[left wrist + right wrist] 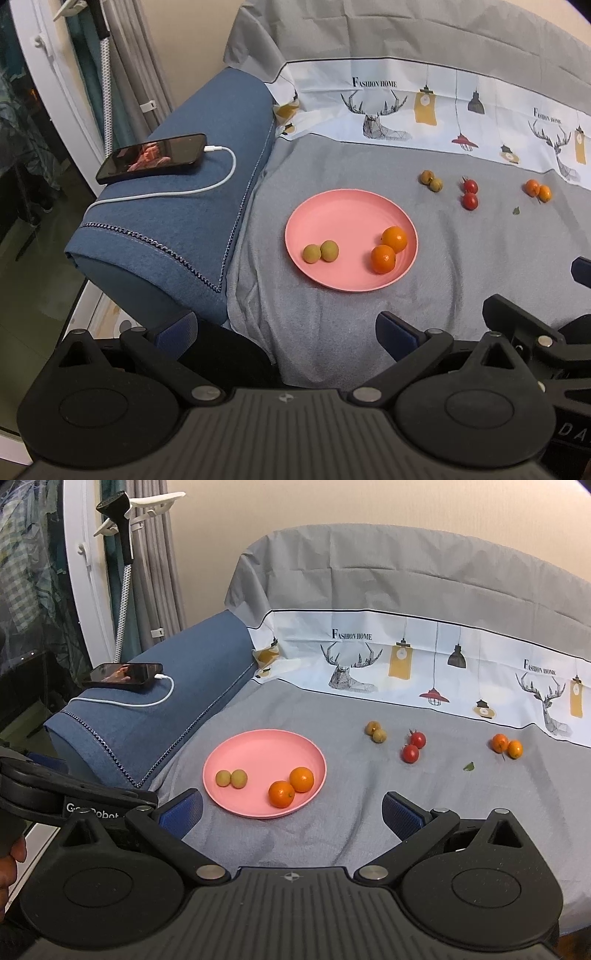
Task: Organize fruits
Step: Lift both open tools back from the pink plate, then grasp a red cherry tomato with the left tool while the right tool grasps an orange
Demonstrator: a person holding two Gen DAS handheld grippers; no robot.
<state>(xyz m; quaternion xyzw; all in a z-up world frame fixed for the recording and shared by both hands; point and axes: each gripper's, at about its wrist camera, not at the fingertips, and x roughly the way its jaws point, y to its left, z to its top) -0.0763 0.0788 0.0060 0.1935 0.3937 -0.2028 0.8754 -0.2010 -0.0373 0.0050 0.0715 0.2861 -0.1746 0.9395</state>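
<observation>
Fingers of the left gripper (286,330) stand wide apart with nothing between them, positioned above the grey cloth (332,332) near the front edge of the seat; its blue pads (397,334) face each other across the gap. Fingers of the right gripper (291,810) are likewise spread wide and empty, held just short of the pink plate (258,749). Neither gripper touches any fruit. On the plate, two oranges (291,786) lie touching one another at the right side, and two small yellow-green fruits (231,778) lie touching at the left side, well apart from the oranges. Behind the plate, three further pairs lie directly on the cloth in a row: two small brownish-yellow fruits (376,732), two red cherry tomatoes (413,746), and two small oranges (508,746) farthest right. A small green leaf (469,766) lies near the last pair. On the blue armrest (192,206) to the left, a phone (151,158) lies flat with a white cable (221,166) plugged in.
</observation>
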